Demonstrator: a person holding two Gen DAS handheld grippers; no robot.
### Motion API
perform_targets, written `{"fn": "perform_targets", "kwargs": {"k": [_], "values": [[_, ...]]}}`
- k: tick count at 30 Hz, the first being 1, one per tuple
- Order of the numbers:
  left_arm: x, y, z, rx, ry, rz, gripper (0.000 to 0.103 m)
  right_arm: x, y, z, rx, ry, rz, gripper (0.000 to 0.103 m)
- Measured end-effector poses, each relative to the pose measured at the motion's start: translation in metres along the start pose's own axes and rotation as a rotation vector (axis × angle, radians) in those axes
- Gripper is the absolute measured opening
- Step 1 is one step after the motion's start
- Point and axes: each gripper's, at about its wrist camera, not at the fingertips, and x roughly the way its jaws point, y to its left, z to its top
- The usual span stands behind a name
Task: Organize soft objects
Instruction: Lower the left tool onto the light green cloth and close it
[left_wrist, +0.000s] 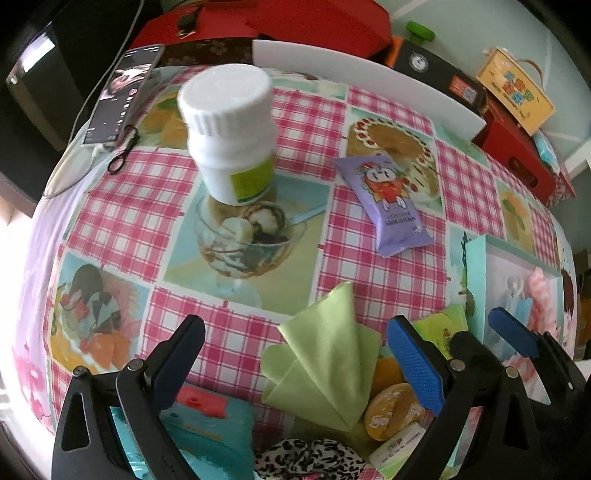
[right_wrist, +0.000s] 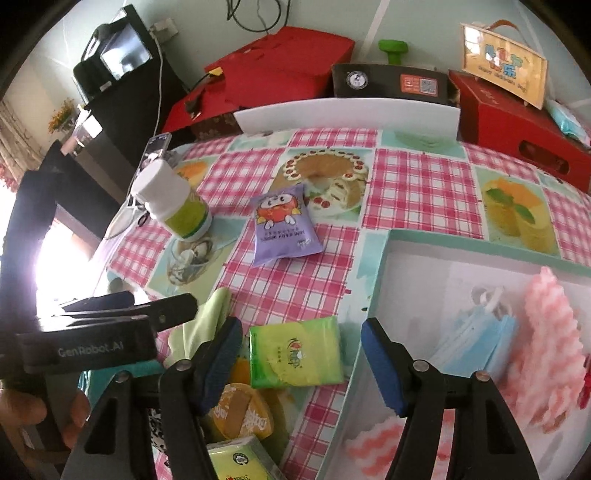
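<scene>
Right gripper: fingers spread, empty, over a green tissue pack lying on the surface. Left gripper, marked "GenRobot.AI": fingers apart, empty, a crumpled green cloth between them. Pale-green box, beside the tissue pack: blue face masks, pink fluffy cloth. Beyond: purple wipes packet, upright white bottle

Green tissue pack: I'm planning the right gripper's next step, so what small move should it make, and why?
Probably lower the right gripper onto the green tissue pack and close. Its jaws stand open and empty, with the pack lying flat on the tablecloth between them, beside the open box that already holds face masks.
</scene>
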Motion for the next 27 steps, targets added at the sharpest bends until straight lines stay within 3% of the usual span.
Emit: {"fn": "perform_targets", "kwargs": {"k": [5, 9, 11, 23, 25, 27], "values": [[0.004, -0.009, -0.001, 0.039, 0.008, 0.002, 0.098, 0.006, 0.008, -0.004, -0.053, 0.024, -0.029, 0.071], [0.005, -0.012, -0.001, 0.05, 0.016, -0.02, 0.084, 0.006, 0.009, -0.006, -0.063, 0.028, -0.036, 0.071], [0.007, -0.014, -0.001, 0.057, 0.022, -0.022, 0.083, 0.006, 0.008, -0.006, -0.066, 0.032, -0.043, 0.071], [0.025, -0.026, -0.006, 0.081, 0.08, -0.106, 0.036, 0.01, 0.017, -0.009, -0.136, 0.045, -0.092, 0.071], [0.031, -0.029, -0.007, 0.089, 0.088, -0.09, 0.023, 0.011, 0.019, -0.01, -0.153, 0.045, -0.102, 0.071], [0.032, -0.03, -0.008, 0.091, 0.076, -0.074, 0.018, 0.01, 0.017, -0.01, -0.146, 0.044, -0.093, 0.071]]}}
